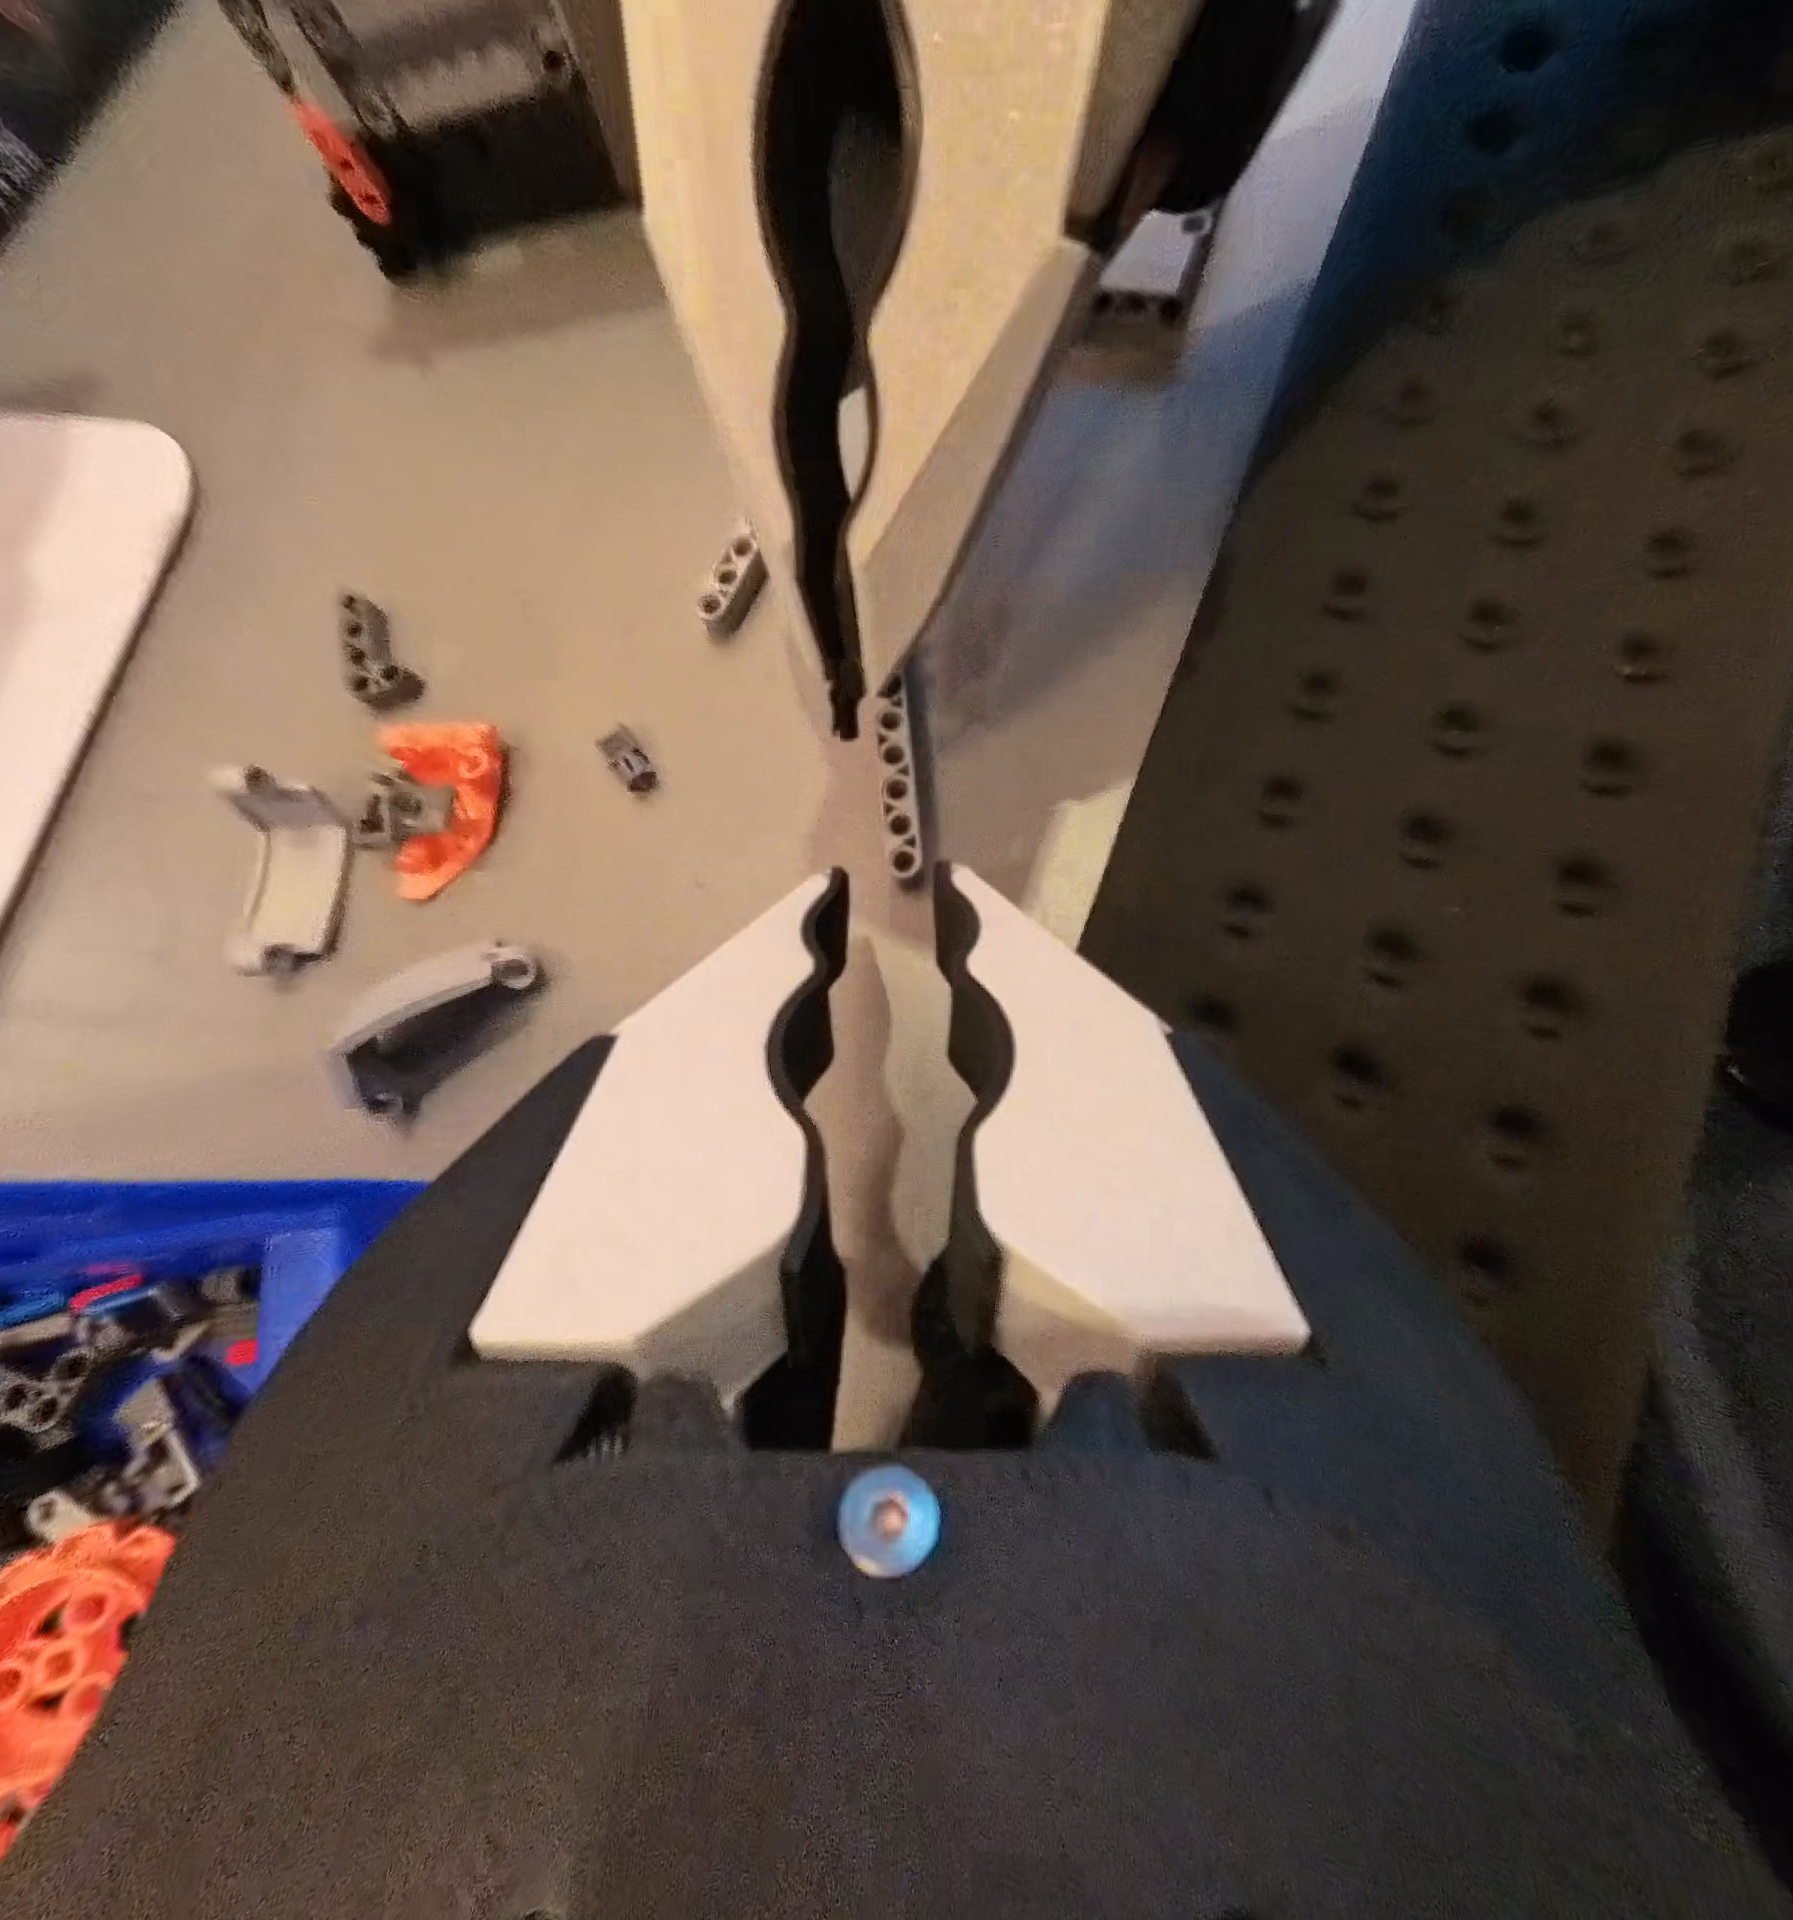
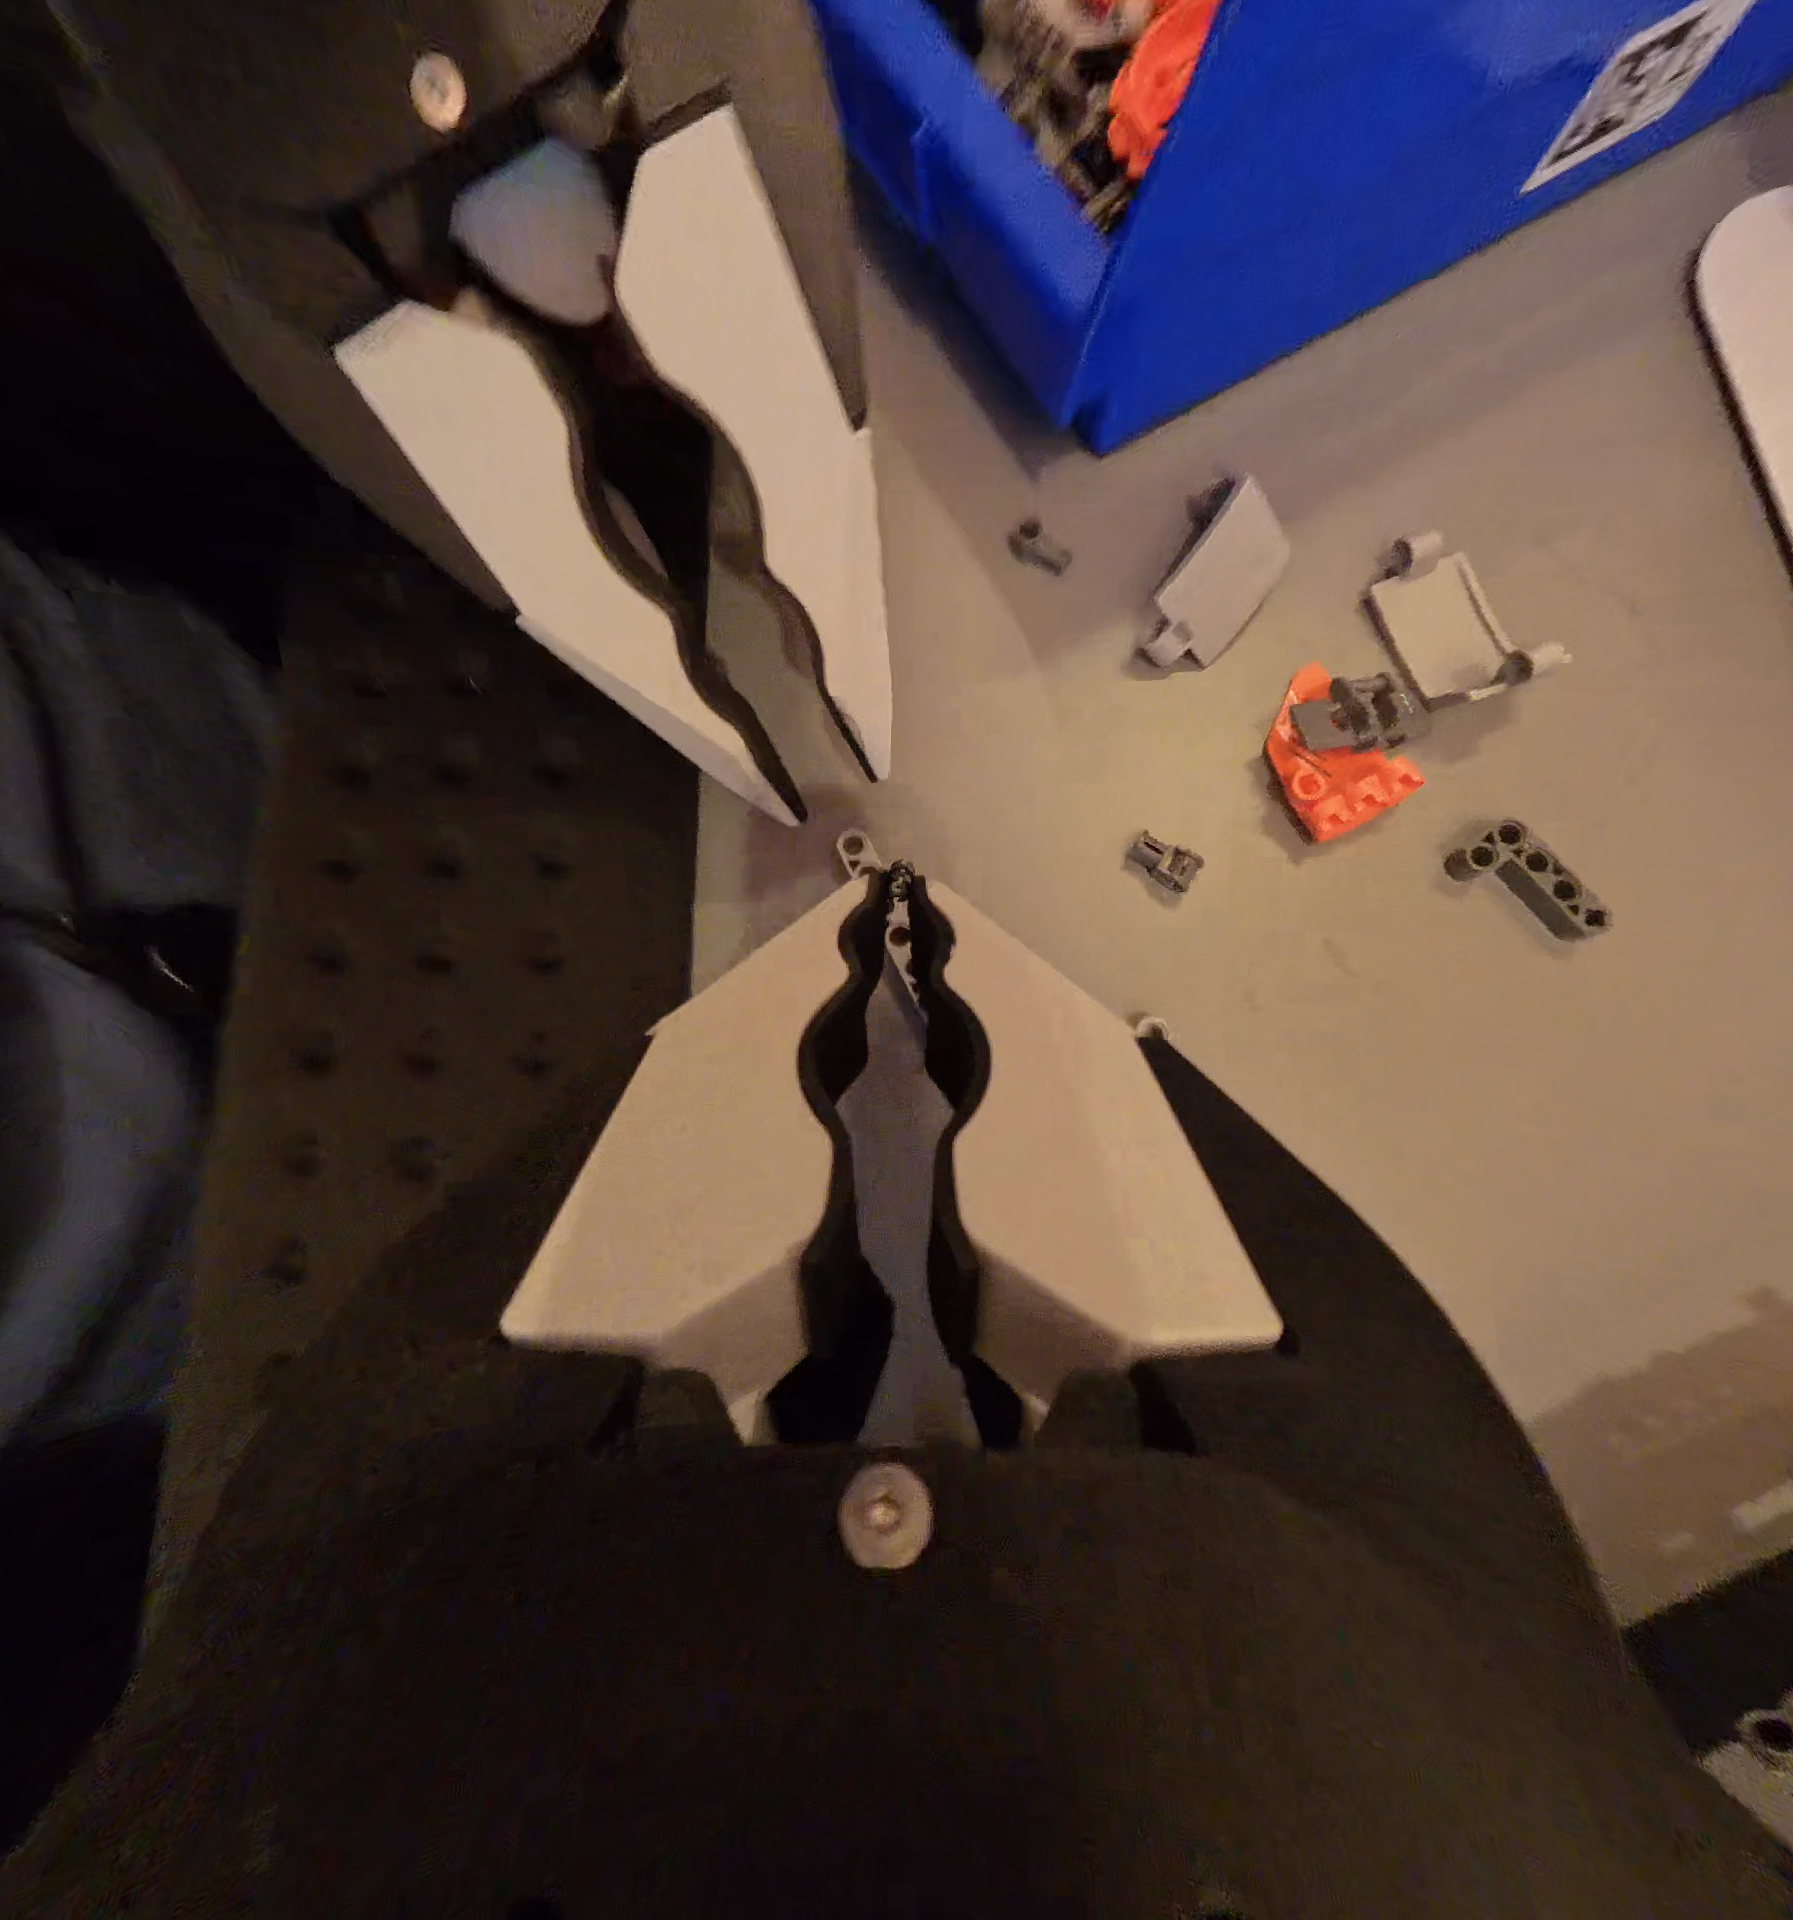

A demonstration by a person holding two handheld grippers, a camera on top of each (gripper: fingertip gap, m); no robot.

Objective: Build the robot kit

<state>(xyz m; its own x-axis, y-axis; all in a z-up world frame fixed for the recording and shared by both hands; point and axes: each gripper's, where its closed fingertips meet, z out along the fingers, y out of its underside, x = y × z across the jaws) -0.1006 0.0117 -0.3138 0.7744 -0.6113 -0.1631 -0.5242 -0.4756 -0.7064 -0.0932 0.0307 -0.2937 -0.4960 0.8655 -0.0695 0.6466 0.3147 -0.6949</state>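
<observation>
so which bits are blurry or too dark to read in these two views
Left wrist view: the blue bin and white tray are smeared, the grey beam stays sharper. Right wrist view: the left half falls into shadow, dimming the perforated surface; the orange piece is well lit.

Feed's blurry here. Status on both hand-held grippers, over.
Left hand-held gripper open, empty. Right hand-held gripper tips closed at grey holed beam, grip unclear. Blue bin off aside.
</observation>
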